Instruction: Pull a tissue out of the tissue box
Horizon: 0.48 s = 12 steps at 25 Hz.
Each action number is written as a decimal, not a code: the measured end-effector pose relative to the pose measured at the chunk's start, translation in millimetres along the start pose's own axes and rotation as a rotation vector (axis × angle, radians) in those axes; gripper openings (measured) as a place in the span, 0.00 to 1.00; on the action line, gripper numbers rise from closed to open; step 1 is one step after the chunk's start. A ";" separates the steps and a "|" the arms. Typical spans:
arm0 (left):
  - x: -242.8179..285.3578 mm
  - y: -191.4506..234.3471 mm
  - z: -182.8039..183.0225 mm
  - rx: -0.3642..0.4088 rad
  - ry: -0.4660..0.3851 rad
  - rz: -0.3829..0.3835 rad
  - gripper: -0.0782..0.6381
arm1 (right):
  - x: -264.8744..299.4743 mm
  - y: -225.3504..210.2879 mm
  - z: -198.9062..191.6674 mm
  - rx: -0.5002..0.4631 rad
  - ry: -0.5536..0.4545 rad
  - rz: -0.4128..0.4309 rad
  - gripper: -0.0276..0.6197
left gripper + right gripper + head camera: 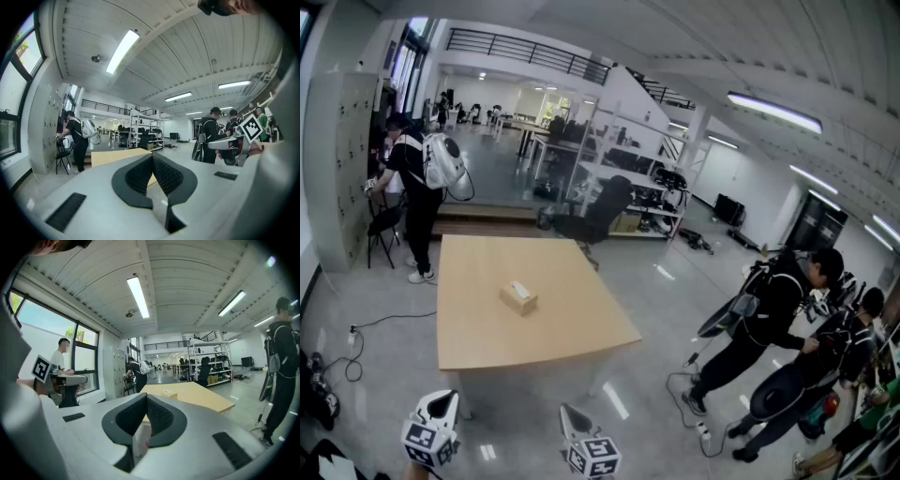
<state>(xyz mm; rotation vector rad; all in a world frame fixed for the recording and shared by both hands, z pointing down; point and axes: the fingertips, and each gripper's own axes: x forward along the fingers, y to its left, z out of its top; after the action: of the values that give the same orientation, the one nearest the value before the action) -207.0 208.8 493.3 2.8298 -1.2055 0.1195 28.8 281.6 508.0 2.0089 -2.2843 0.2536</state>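
Two hand-held grippers show at the lower edge of the head view: the left gripper (442, 401) at lower left and the right gripper (572, 414) beside it. Each marker cube sits nearest the camera. Both are over grey floor (675, 291), well apart from the light wooden table (487, 337). The tissue box (518, 297) stands near the middle of the table top, with a pale patch on its upper face; neither gripper touches it. A person with a white backpack (420, 192) stands by the lockers (337, 159) at far left, and two people in dark clothing (773, 323) stand at right.

Left gripper view: the dark ribbed pads meet at their tips, so the jaws are closed, with nothing caught between them. A strip of table top shows beyond the jaws. The tissue box cannot be made out here. The right gripper appears at the right edge, held in a hand.

Right gripper view: the pads likewise meet at the tips, so the jaws are closed and empty. The table lies ahead of them, and the tissue box sits on it just above and right of the jaw tips, well clear of them. The left gripper shows at the left edge, before a window (86, 362).
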 end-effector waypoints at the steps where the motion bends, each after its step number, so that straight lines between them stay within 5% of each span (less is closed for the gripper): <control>1: 1.0 -0.5 0.3 0.000 -0.001 0.001 0.12 | -0.1 -1.9 0.4 0.006 -0.004 -0.002 0.06; 12: 11.2 -9.1 -5.6 -0.003 0.005 0.000 0.12 | -5.4 -23.8 -3.5 0.052 -0.021 -0.037 0.06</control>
<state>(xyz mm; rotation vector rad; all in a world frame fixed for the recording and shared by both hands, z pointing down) -193.0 207.6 499.7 2.8256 -1.2031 0.1251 53.0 284.6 512.0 2.0862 -2.2731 0.2936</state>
